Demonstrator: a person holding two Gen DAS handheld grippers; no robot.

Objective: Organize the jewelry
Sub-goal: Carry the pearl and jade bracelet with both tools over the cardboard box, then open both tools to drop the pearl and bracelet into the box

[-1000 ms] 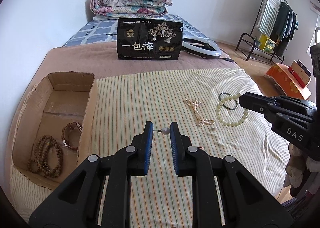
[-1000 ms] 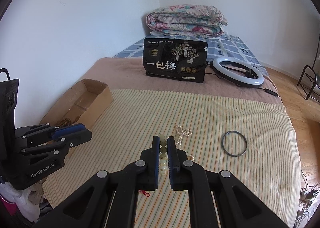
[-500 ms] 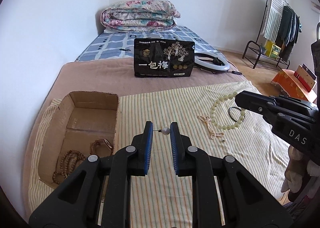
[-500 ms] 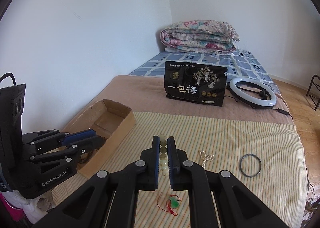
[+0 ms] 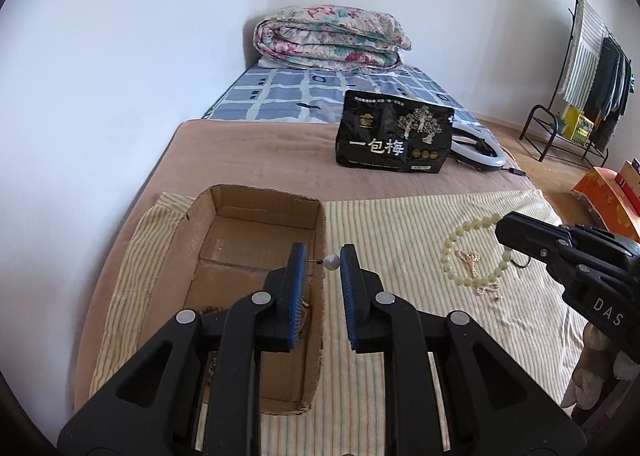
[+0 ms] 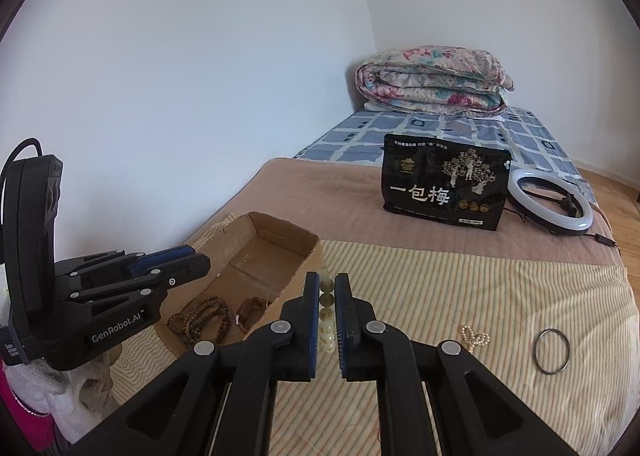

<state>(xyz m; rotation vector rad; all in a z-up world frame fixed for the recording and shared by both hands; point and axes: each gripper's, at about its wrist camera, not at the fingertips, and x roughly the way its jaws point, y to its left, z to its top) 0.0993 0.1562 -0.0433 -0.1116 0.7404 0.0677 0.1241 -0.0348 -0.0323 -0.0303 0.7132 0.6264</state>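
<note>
My left gripper [image 5: 322,261] is shut on a pearl earring [image 5: 331,262], its pin against the left pad, held above the right wall of the cardboard box [image 5: 256,200]. My right gripper [image 6: 327,286] is shut on a pale green bead bracelet [image 6: 326,312], which hangs in a loop in the left wrist view [image 5: 460,260]. The box [image 6: 280,234] holds a brown bead strand [image 6: 200,316] and a small brown bracelet [image 6: 252,308]. A pearl piece [image 6: 474,336] and a dark ring bangle [image 6: 553,351] lie on the striped cloth [image 6: 480,288].
A black snack bag [image 6: 444,184] stands on the brown blanket, with a ring light [image 6: 550,202] beside it and a folded quilt [image 6: 432,82] behind. A wall runs along the left. A clothes rack [image 5: 588,56] stands at the far right.
Both grippers have moved left toward the box, each keeping its hold. The bead bracelet has been lifted off the cloth and now hangs in the air.
</note>
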